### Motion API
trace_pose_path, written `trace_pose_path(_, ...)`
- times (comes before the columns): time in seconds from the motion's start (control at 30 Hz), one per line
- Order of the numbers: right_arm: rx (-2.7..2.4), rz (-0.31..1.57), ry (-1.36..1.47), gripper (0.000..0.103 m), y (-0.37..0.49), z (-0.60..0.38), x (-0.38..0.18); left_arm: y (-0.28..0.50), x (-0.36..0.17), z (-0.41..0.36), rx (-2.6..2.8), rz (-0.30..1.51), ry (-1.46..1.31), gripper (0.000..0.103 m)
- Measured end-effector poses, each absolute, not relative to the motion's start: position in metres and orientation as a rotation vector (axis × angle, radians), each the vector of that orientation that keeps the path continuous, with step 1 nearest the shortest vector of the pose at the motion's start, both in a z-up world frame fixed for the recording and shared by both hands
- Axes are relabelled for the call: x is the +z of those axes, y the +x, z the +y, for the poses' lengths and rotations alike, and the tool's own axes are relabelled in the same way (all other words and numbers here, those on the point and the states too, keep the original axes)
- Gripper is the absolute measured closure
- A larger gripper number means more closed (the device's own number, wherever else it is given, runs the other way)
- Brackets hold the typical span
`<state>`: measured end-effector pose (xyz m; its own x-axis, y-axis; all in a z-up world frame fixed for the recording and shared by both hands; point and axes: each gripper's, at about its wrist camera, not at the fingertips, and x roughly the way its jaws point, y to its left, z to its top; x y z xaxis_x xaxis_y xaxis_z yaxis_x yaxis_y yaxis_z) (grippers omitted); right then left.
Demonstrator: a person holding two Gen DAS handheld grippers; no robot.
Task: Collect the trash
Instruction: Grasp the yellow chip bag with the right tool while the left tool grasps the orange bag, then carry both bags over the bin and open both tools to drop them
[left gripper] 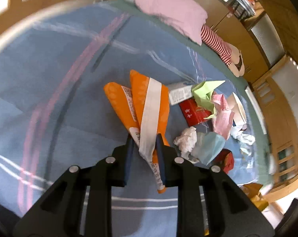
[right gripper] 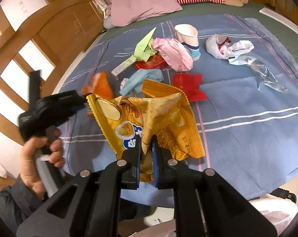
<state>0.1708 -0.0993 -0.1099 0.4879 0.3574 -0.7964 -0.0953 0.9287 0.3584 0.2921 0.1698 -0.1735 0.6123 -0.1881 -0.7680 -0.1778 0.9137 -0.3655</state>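
My left gripper (left gripper: 144,138) pinches the orange wrapper (left gripper: 141,102) above the blue blanket (left gripper: 50,98), and my right gripper (right gripper: 147,140) clamps a yellow chip bag (right gripper: 149,118). Beyond them, near a pink pillow (right gripper: 143,2), lie a green paper plane (right gripper: 145,45), pink bag (right gripper: 174,53), paper cup (right gripper: 188,34) and red packets (right gripper: 188,85).

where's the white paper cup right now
In the right wrist view, the white paper cup lies tipped over at the far side of the blue blanket, beside the pink bag.
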Motion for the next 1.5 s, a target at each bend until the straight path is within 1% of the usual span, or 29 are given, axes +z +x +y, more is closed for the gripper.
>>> trace_pose_path(0.13, 0.279, 1.012, 0.283, 0.092, 0.164, -0.1, -0.109, 0.271, -0.149, 0.156, 0.11, 0.81, -0.202, 0.079)
trace_pose_path(0.23, 0.281, 0.983, 0.271, 0.092, 0.159, -0.1, -0.101, 0.259, -0.142, 0.155, 0.123, 0.781, -0.195, 0.079)
trace_pose_path(0.37, 0.301, 0.884, 0.251, 0.092, 0.147, -0.102, -0.081, 0.242, -0.131, 0.152, 0.154, 0.725, -0.147, 0.079)
trace_pose_path(0.53, 0.321, 0.823, 0.226, 0.092, 0.135, -0.104, -0.067, 0.223, -0.128, 0.152, 0.148, 0.704, -0.146, 0.079)
trace_pose_path(0.67, 0.35, 0.778, 0.232, 0.092, 0.122, -0.11, -0.053, 0.199, -0.124, 0.156, 0.117, 0.695, -0.207, 0.079)
trace_pose_path(0.93, 0.331, 0.68, 0.169, 0.092, 0.077, -0.138, -0.018, 0.129, -0.101, 0.138, -0.011, 0.65, -0.283, 0.079)
trace_pose_path(1.17, 0.298, 0.684, 0.152, 0.092, 0.034, -0.168, -0.012, 0.088, -0.079, 0.108, -0.106, 0.618, -0.263, 0.079)
trace_pose_path(1.3, 0.294, 0.726, 0.152, 0.092, 0.018, -0.18, -0.022, 0.072, -0.076, 0.093, -0.177, 0.652, -0.283, 0.079)
trace_pose_path(1.5, 0.302, 0.77, 0.154, 0.092, 0.001, -0.188, -0.03, 0.05, -0.068, 0.073, -0.239, 0.632, -0.232, 0.079)
